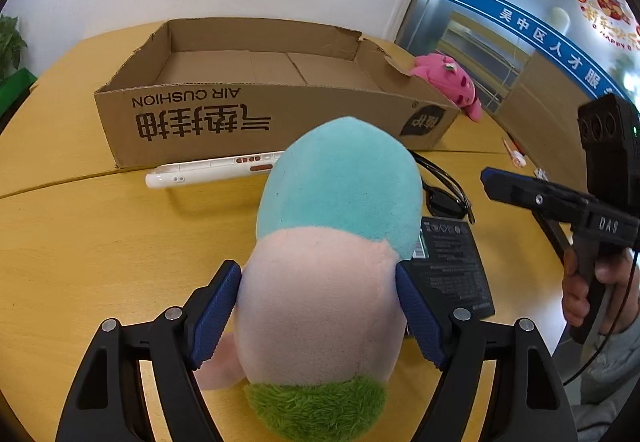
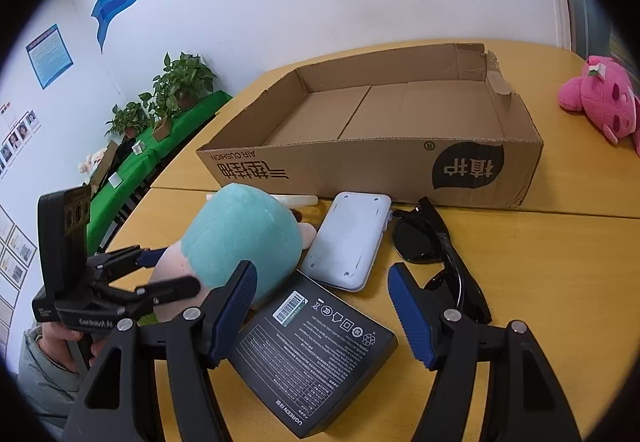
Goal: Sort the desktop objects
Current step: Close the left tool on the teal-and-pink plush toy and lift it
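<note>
The left claw [image 1: 318, 316] pinches the soft toy [image 1: 332, 242] by its pink part, both blue pads pressing its sides. The toy hides part of the white stick [image 1: 208, 171] and the sunglasses [image 1: 446, 189] behind it. Its face cannot be seen.

The right claw [image 2: 322, 316] is spread wide over the black box [image 2: 312, 350], touching nothing. A white case [image 2: 348, 238] lies just beside the black box.

The cardboard box [image 2: 400, 169] sits behind them on the table [image 1: 80, 242]. Only its bare brown floor shows inside. A pink toy [image 2: 600, 101] lies beside it, outside.
</note>
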`<state>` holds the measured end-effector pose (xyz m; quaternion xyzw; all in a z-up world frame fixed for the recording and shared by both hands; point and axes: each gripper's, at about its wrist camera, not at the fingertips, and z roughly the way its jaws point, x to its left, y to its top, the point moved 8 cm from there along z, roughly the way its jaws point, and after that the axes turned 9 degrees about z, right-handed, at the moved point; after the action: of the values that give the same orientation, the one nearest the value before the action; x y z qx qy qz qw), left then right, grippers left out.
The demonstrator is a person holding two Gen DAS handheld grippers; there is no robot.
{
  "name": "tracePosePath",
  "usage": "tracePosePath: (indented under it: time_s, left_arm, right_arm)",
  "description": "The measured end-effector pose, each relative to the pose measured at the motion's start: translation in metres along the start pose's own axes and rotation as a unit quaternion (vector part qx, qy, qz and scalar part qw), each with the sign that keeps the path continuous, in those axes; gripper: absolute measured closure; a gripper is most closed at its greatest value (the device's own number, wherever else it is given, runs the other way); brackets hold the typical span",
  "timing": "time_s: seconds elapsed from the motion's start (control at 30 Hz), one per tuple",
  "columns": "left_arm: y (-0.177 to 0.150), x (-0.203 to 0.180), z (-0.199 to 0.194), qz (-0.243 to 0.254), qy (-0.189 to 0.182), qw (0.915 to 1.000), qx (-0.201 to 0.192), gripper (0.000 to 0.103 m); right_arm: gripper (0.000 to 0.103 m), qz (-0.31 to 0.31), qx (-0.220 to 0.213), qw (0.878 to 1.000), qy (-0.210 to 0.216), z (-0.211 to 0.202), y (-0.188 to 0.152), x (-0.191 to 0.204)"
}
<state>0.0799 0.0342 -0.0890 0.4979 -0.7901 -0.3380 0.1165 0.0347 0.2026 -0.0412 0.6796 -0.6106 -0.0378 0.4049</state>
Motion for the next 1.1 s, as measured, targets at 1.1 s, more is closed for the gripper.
tracePosePath:
  time_s: [1.1]
  left_arm:
    - [-0.044, 0.01, -0.021, -0.039, -0.013, 0.999, -0.016, 0.029]
  right_arm:
    - [0.02, 0.0, 0.084, 0.991, 0.104, 0.072, -0.019, 0.112]
